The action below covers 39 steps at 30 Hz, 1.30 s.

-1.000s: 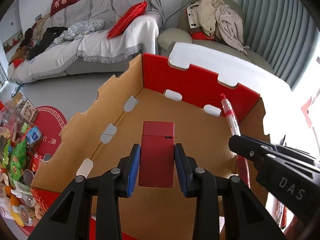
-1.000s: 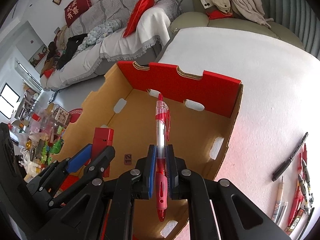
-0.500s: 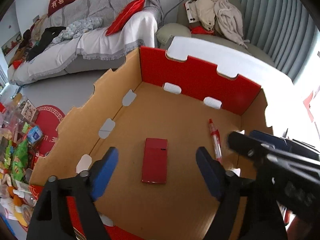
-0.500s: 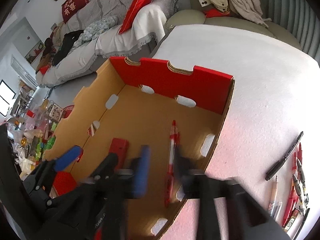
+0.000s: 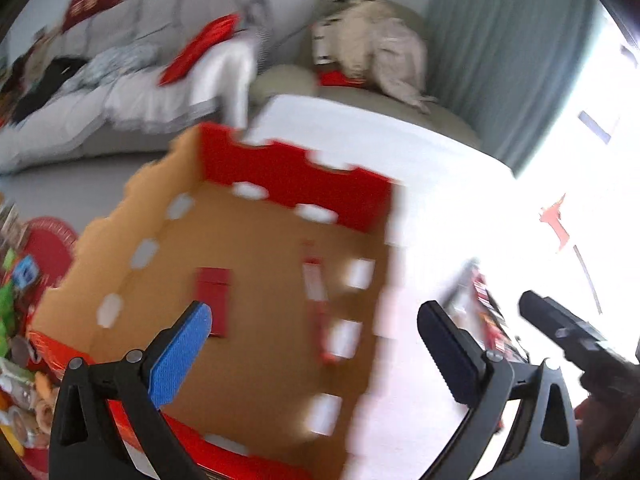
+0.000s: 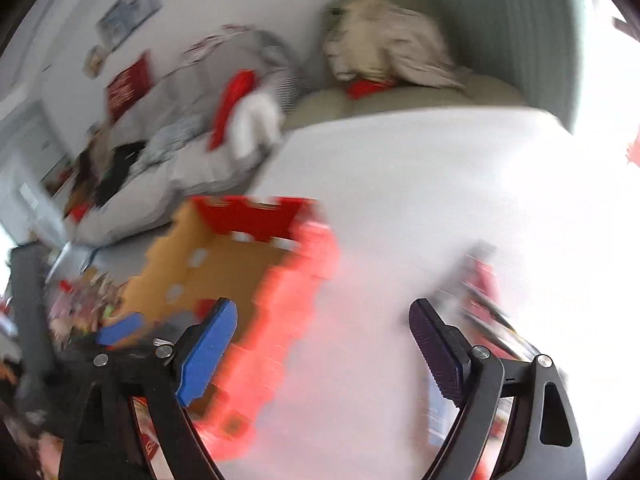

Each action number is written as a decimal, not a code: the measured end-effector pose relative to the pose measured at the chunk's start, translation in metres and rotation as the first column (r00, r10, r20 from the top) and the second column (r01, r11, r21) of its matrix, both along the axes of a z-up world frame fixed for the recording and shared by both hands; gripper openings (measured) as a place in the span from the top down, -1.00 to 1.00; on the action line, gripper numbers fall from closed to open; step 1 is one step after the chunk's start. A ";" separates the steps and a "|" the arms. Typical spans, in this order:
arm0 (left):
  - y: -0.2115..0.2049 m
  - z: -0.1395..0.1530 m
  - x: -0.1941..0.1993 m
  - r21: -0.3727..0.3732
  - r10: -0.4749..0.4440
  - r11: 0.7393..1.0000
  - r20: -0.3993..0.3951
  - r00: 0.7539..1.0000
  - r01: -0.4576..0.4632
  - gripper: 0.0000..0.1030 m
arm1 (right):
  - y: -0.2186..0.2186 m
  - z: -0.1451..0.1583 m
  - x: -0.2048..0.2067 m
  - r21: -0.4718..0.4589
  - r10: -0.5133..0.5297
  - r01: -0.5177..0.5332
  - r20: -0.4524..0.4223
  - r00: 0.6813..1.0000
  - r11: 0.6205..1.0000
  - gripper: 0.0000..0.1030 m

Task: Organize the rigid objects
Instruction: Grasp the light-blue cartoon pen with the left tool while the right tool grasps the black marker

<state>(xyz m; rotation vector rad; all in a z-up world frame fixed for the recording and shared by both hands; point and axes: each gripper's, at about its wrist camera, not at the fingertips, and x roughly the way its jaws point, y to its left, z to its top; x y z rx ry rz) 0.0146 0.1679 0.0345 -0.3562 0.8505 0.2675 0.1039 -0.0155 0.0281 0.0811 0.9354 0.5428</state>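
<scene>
The red box (image 5: 213, 302) lay flat on the brown floor of the cardboard carton (image 5: 120, 240), left of centre in your left wrist view, a slim rectangle with a darker band near its far end. To its right the red pen (image 5: 316, 304) lay lengthwise on the same floor, close to the carton's right wall, its barrel smeared by blur. The carton had a red far wall with notched edges and white slots along its sides, and it stood on the white bench (image 5: 440, 168).

Your left gripper (image 5: 314, 354) hung above the carton's near right corner, looking down into it. Its fingers (image 5: 180, 354) were spread wide, one over the carton floor and the other over the bench, and they held and touched nothing.

Your right gripper (image 6: 324, 354) pointed across the bench, with the carton (image 6: 224, 256) at the left of its frame. Its fingers (image 6: 206, 352) were also wide apart and empty. That view was heavily blurred, so the carton's contents could not be made out there.

At the right of both views a loose cluster of pens (image 5: 486, 304) lay on the bench, well apart from the carton, too blurred to count. Your right gripper's black body showed at the lower right of the left view.
</scene>
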 end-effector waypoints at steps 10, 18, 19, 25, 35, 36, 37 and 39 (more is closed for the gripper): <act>-0.138 -0.055 0.048 0.111 -0.120 0.984 -0.145 0.982 0.137 -0.99 | -0.170 -0.057 -0.017 -0.066 -0.320 0.313 -0.168 0.932 0.947 -0.73; -0.154 -0.100 0.077 0.146 -0.063 0.984 -0.257 0.964 0.103 -0.99 | -0.206 -0.073 -0.023 -0.048 -0.336 0.334 -0.202 0.920 0.941 -0.73; -0.155 -0.104 0.079 0.155 -0.059 0.982 -0.267 0.962 0.103 -0.99 | -0.205 -0.075 -0.023 -0.049 -0.334 0.331 -0.202 0.921 0.942 -0.73; -0.141 -0.114 0.074 0.183 -0.012 0.981 -0.279 0.960 0.065 -1.00 | -0.200 -0.085 -0.019 -0.074 -0.311 0.302 -0.201 0.929 0.950 -0.73; -0.160 -0.118 0.077 0.169 -0.086 0.978 -0.227 0.970 0.126 -1.00 | -0.144 -0.108 -0.013 -0.397 -0.203 0.162 -0.064 0.977 0.904 -0.73; -0.157 -0.119 0.076 0.158 -0.084 0.980 -0.210 0.974 0.118 -1.00 | -0.143 -0.108 -0.013 -0.395 -0.201 0.160 -0.063 0.978 0.904 -0.73; -0.153 -0.122 0.072 0.124 -0.080 0.987 -0.185 0.979 0.104 -1.00 | -0.144 -0.109 -0.012 -0.386 -0.206 0.163 -0.072 0.976 0.908 -0.74; -0.150 -0.124 0.061 0.151 -0.088 0.983 -0.140 0.986 0.109 -1.00 | -0.143 -0.110 -0.010 -0.388 -0.184 0.137 -0.086 0.979 0.912 -0.91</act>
